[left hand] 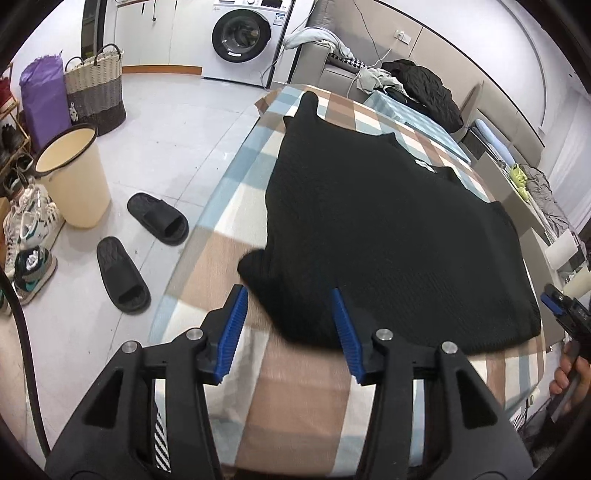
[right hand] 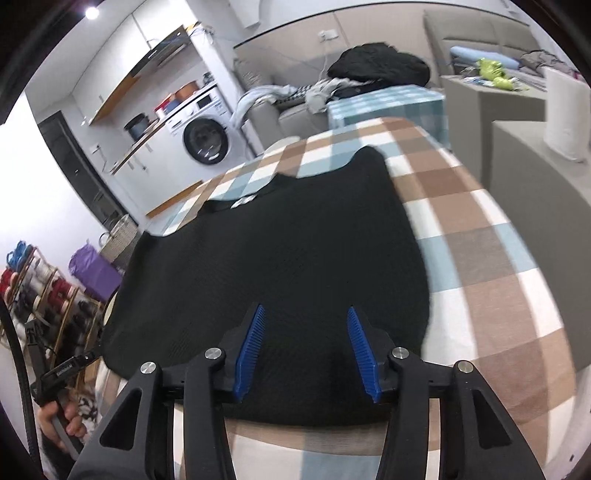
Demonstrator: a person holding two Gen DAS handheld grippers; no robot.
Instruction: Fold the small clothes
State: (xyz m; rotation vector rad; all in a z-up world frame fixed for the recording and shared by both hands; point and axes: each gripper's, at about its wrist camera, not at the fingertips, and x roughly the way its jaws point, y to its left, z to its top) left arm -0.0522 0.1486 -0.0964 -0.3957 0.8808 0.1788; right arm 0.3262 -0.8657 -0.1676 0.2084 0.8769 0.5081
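A black top (left hand: 388,229) lies spread flat on the checked counter (left hand: 306,398), its hem along the near edge and its neck toward the far edge. The left hand-held gripper (left hand: 290,295) hangs over the top's near left corner, jaws partly apart, pads clear of the cloth. The right hand-held gripper (right hand: 306,314) hangs over the hem by the near right corner, jaws likewise parted, gripping nothing.

No lettering can be read with certainty. The washing machine (left hand: 246,35) carries small panel print and a sticker, too blurred to make out. A white label (right hand: 243,201) on the black garment (right hand: 280,266) is likewise illegible.
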